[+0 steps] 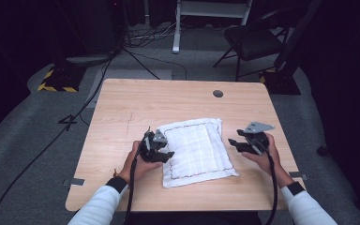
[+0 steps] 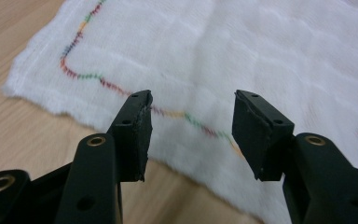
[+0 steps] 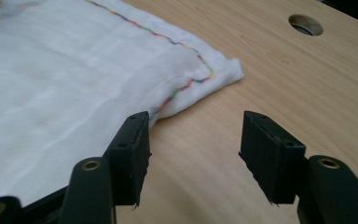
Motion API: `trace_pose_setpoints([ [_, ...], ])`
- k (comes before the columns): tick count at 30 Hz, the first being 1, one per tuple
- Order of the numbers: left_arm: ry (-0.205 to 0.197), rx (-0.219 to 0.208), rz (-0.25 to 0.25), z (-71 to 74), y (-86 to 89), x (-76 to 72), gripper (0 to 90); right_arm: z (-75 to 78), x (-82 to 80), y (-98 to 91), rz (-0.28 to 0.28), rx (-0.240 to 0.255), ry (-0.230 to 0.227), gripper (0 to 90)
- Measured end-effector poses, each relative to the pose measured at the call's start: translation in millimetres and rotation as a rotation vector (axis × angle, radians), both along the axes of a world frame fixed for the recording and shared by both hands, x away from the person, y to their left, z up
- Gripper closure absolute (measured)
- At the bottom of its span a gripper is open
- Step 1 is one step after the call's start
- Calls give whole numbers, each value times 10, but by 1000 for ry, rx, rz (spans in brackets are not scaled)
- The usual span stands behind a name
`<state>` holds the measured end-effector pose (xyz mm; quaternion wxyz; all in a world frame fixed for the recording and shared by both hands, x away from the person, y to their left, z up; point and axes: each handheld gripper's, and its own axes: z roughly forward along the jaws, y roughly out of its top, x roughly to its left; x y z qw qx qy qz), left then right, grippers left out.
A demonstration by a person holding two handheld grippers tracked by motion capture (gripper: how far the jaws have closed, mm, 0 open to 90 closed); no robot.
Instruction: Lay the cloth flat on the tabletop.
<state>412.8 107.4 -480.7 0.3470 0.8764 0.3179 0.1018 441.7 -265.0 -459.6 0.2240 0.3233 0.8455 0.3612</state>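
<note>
Between my left gripper's [image 2: 192,122] black jaws I see open air and, beyond them, the folded white cloth [image 2: 242,65] with its coloured stitching running across the gap; the pads stand apart and press on nothing. From above, that left gripper [image 1: 158,151] sits at the cloth's [image 1: 194,150] left edge, just over the hem, held in my left hand [image 1: 138,164]. My right gripper [image 3: 195,140] is likewise parted, with bare wood between its jaws and the cloth's edge just beside the left-hand jaw, not pinched. In the high view the right gripper [image 1: 243,143] hangs just off the cloth's right side, my right hand [image 1: 265,157] behind it. The cloth lies flat in the middle of the wooden table [image 1: 122,112], nearer my edge than the far one. A round hole [image 1: 218,93] sits in the tabletop beyond it, and a dark chair [image 1: 253,42] stands on the floor past the table.
</note>
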Motion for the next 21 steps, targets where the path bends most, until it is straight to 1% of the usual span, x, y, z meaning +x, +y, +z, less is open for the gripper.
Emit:
trace_pose_setpoints([
  [1, -6, 14, -3, -17, -36, 49, 480, -31, 76, 36, -5, -16, -8, 424],
  [2, -9, 22, -6, -40, -64, 86, 473, -82, 199, 77, -18, -16, 0, 424],
  [3, -8, 30, -11, -51, -76, 104, 472, -128, 305, 106, -43, 14, 21, 427],
  [4, -14, 34, -13, -71, -87, 122, 472, -146, 362, 124, -54, 24, 34, 425],
  [5, -14, 38, -15, -90, -93, 137, 472, -172, 468, 185, -71, 31, 48, 424],
  [6, -14, 37, -19, -111, -94, 147, 472, -172, 468, 185, -71, 31, 48, 424],
  [7, -9, 30, -30, -116, -73, 160, 467, -177, 501, 218, -75, 25, 42, 422],
  [8, -6, 23, -29, -117, -65, 164, 471, -186, 534, 256, -68, 31, 44, 423],
  [11, -5, 33, -33, -111, -25, 165, 468, -213, 553, 343, -52, 32, 49, 423],
  [12, -7, 38, -41, -110, -13, 166, 467, -233, 556, 375, -45, 18, 52, 423],
  [13, -7, 49, -49, -104, -1, 166, 466, -257, 557, 410, -40, -11, 57, 420],
  [14, -10, 54, -55, -102, 13, 168, 466, -301, 557, 444, -37, -66, 64, 417],
  [16, -5, 47, -53, -105, 45, 170, 466, -317, 559, 433, -40, -61, 68, 416],
  [17, -7, 52, -55, -103, 62, 171, 466, -322, 559, 384, -57, -48, 76, 408],
  [18, -3, 52, -54, -102, 73, 171, 466, -322, 559, 384, -57, -48, 76, 408],
  [19, -4, 62, -56, -94, 93, 175, 465, -321, 557, 365, -59, -53, 72, 408],
  [20, -1, 65, -51, -90, 118, 179, 464, -323, 540, 315, -68, -56, 66, 407],
  [21, -1, 65, -51, -90, 118, 179, 460, -322, 535, 302, -70, -55, 70, 408],
])
